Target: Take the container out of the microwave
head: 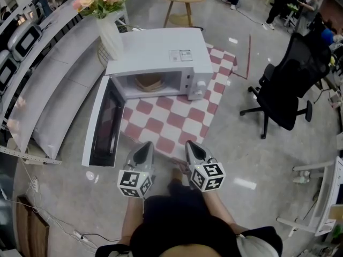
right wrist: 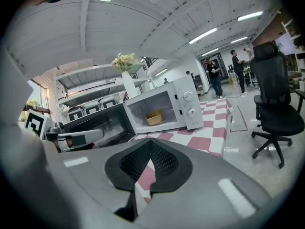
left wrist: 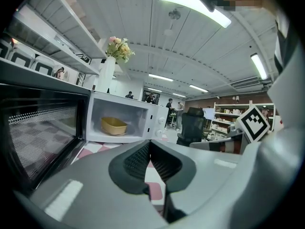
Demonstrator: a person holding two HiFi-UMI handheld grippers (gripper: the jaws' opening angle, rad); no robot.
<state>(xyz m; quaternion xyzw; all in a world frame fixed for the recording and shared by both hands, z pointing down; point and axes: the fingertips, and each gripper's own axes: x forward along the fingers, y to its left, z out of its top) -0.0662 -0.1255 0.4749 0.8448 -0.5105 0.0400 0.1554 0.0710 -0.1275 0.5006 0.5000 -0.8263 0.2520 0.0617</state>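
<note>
A white microwave (head: 161, 58) stands on a red-and-white checked cloth (head: 161, 125) with its door (head: 102, 122) swung wide open to the left. Inside sits a shallow tan container (head: 149, 82), also seen as the container (left wrist: 113, 126) in the left gripper view and the container (right wrist: 154, 118) in the right gripper view. My left gripper (head: 143, 153) and right gripper (head: 195, 151) are side by side at the cloth's near edge, well short of the microwave. Both are shut with nothing between the pads.
A white vase with flowers (head: 110, 33) stands to the microwave's left. A black office chair (head: 289, 84) is at the right, a round wooden table (head: 182, 4) behind. White shelving (head: 48, 74) runs along the left. People stand in the far background.
</note>
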